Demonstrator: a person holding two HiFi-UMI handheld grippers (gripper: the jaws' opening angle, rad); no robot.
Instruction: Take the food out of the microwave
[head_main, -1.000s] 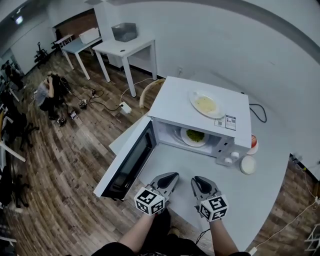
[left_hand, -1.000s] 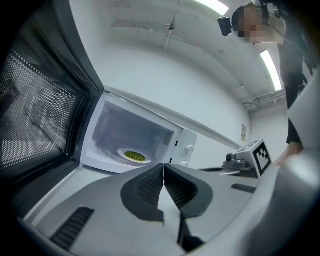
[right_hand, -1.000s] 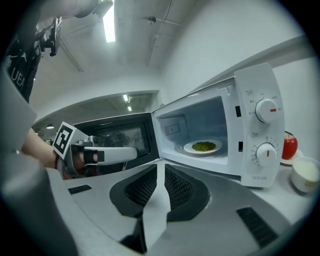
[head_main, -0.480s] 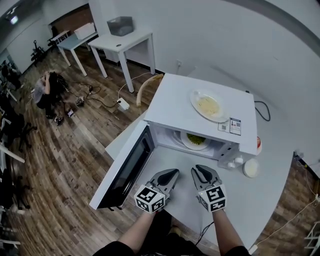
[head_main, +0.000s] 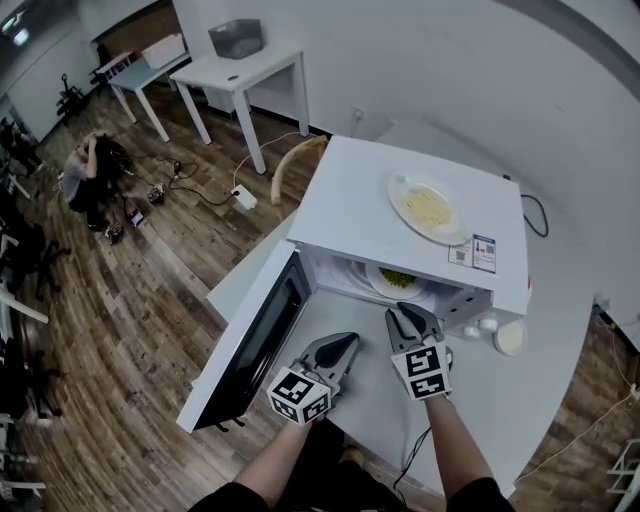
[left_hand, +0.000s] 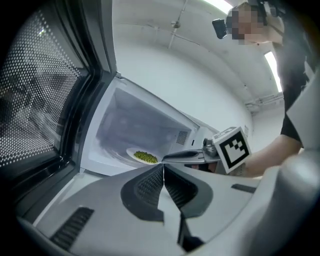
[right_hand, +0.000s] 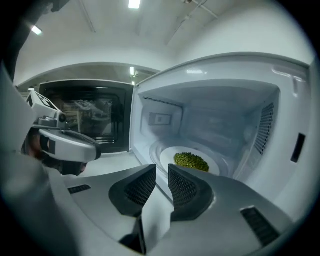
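The white microwave (head_main: 372, 195) stands on the table with its door (head_main: 250, 340) swung wide open to the left. Inside, on the turntable, lies a white plate of green food (head_main: 397, 279) (left_hand: 145, 157) (right_hand: 191, 161). My right gripper (head_main: 403, 318) (right_hand: 162, 169) is at the mouth of the cavity, pointing at the plate, its jaws a narrow gap apart with nothing between them. My left gripper (head_main: 348, 344) (left_hand: 163, 167) hovers lower left beside the door, shut and empty. Each gripper shows in the other's view.
A plate of yellowish food (head_main: 428, 208) rests on top of the microwave. A small white lidded cup (head_main: 509, 338) stands right of the microwave on the white table (head_main: 520, 410). White desks (head_main: 245, 65) and a crouching person (head_main: 85, 170) are far off on the wood floor.
My right gripper has moved forward and up the picture to the microwave opening and rolled a little. The left gripper has crept forward slightly; its jaws stay shut.
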